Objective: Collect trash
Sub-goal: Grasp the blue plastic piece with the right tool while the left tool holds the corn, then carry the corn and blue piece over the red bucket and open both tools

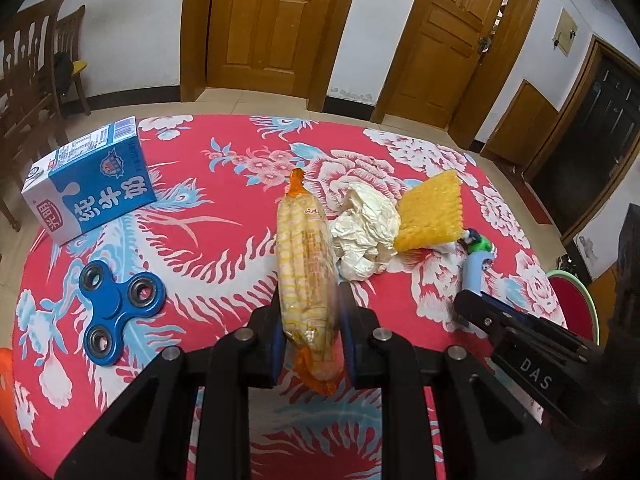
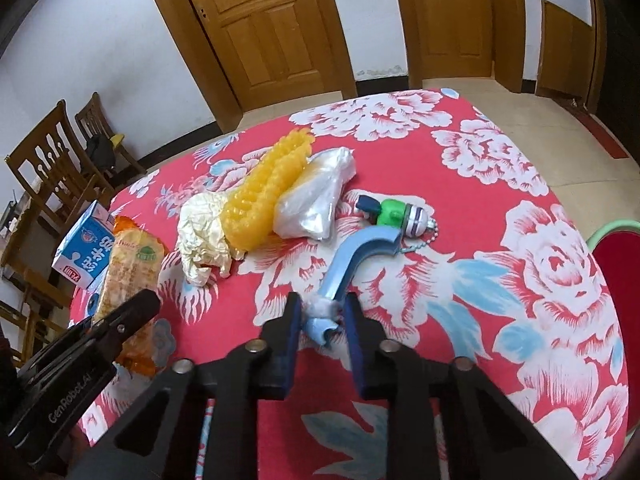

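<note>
The left tongs [image 1: 310, 344] are clamped on a clear wrapper printed like a corn cob [image 1: 306, 276], its orange-sealed ends sticking out above and below the pads, held just over the desk [image 1: 224, 184] with its red flowered cloth. Just beyond the wrapper's far end lies a crumpled ball of cream paper [image 1: 366, 232], and touching that paper on its right is a yellow bumpy plastic sheet [image 1: 430, 214]. Beside the sheet, on the side away from the wrapper, sits a clear plastic bag [image 2: 316, 200]. Nearer the right tongs [image 2: 322, 330] is a light blue curved plastic piece [image 2: 354, 264] with a white tuft at its near end; the tongs stand narrow with that end between the pads, though whether they press it I cannot tell. A green and white keychain toy [image 2: 394, 212] touches its far end. Left of the wrapper lie a blue fidget spinner [image 1: 116, 306] and, farther back, a blue milk carton [image 1: 90, 186].
</note>
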Available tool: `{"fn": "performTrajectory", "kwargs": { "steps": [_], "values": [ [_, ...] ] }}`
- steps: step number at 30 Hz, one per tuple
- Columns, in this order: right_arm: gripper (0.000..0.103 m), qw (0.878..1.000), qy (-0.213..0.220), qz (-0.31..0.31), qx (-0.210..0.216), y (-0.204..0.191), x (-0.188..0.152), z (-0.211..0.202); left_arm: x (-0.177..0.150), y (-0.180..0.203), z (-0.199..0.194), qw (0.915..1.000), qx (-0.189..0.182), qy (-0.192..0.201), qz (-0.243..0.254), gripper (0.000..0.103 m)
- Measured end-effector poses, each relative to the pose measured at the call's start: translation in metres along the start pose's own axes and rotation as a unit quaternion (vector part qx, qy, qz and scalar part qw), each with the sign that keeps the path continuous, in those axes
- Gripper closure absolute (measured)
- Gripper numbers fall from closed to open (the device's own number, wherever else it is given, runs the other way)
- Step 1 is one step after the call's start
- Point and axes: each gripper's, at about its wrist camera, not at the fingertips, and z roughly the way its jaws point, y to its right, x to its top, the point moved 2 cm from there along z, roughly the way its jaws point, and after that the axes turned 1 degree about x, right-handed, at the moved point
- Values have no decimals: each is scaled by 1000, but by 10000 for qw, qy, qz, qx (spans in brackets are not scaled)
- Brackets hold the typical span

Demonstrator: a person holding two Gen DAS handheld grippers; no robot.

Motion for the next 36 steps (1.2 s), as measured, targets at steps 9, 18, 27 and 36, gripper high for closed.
{"fn": "performTrajectory", "kwargs": {
  "steps": [9,18,27,36],
  "values": [
    [84,9994,134,67,302,6,-13,-24,1,9,-7,9999,-39,38,87,80],
    [84,9987,334,304,250,30,-22,-58,-2,26,-24,9995,-170,96,250,80],
    [84,9967,481,650,96,61,-35,-90,-8,49,-34,9985,-353,18,418,80],
    [84,9922,720,1005,-157,99,-48,-125,-14,79,-45,9962,-611,-32,626,80]
  ]
}}
